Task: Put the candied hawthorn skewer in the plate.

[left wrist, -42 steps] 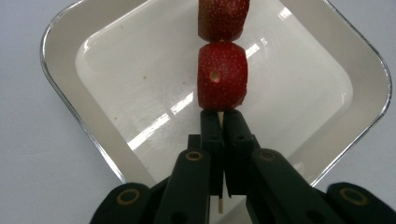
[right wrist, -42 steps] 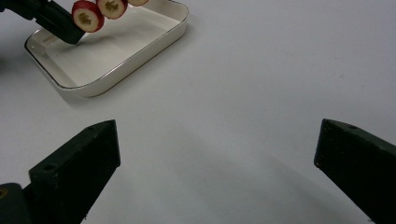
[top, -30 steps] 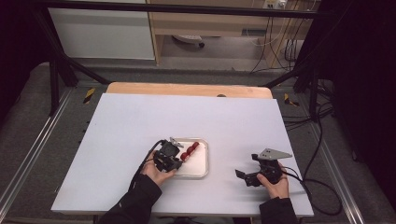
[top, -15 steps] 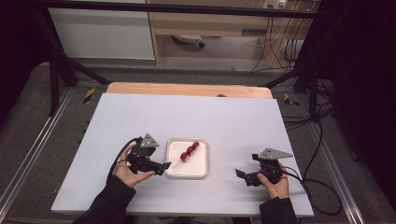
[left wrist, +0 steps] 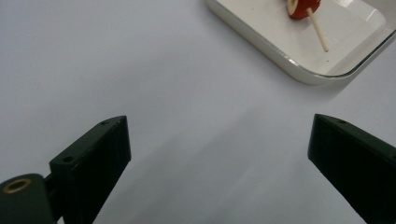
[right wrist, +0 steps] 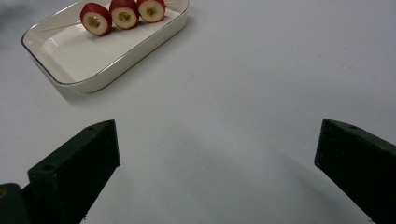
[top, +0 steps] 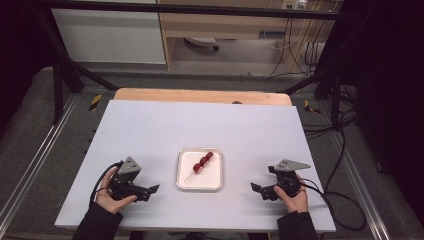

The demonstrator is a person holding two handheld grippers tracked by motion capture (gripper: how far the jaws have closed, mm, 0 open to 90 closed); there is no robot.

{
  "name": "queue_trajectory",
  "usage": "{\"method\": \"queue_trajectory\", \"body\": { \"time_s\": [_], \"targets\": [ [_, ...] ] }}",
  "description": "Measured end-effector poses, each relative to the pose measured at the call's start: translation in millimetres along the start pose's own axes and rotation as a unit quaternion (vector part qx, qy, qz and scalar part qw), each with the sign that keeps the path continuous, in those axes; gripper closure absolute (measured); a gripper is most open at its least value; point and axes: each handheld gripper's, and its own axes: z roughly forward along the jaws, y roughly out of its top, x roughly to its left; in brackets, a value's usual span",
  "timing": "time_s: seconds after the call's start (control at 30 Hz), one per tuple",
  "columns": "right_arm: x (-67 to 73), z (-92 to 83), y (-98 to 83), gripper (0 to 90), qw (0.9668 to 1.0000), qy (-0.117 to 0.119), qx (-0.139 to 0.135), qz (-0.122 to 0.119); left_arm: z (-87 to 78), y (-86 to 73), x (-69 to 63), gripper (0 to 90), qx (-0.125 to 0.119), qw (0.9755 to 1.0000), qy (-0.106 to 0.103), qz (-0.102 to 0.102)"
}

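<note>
A skewer [top: 202,162] with three red fruit slices lies slanted in a white rectangular tray [top: 212,178] at the table's middle front. My left gripper [top: 149,192] rests on the table left of the tray, apart from it. Its jaws have just been opening and stand wide, with nothing between them. The left gripper view has my gripper [left wrist: 219,163] over bare table, the tray's corner [left wrist: 299,70] and the skewer's stick end [left wrist: 320,35] beyond. My right gripper [top: 259,191] sits open right of the tray. In the right gripper view, that gripper [right wrist: 217,163] faces the tray [right wrist: 107,70] and skewer [right wrist: 123,14].
The white tabletop [top: 200,125] stretches far behind the tray, with a wooden strip [top: 200,95] along its back edge. Black frame posts [top: 62,75] and cables [top: 345,150] stand off the table's sides. Each gripper's cable trails toward the front edge.
My left gripper has drawn away leftward from the tray, leaving the skewer lying in it, and its jaws have opened. The right gripper has stayed in place.
</note>
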Motion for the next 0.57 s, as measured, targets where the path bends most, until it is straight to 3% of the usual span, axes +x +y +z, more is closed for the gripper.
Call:
{"method": "queue_trajectory", "body": {
  "time_s": [0.27, 0.57],
  "targets": [
    [1.3, 1.3, -1.7, 0.5, 1.0000, -0.001, 0.010, -0.001, -1.1, -19.6, 12.6, 6.6, -0.017, 0.9998, -0.002, -0.011],
    [2.0, 1.3, -1.7, 0.5, 0.9999, 0.005, 0.009, 0.002, 0.0, -21.6, 14.0, 6.8, -0.015, 0.9999, -0.003, -0.006]
  ]
}}
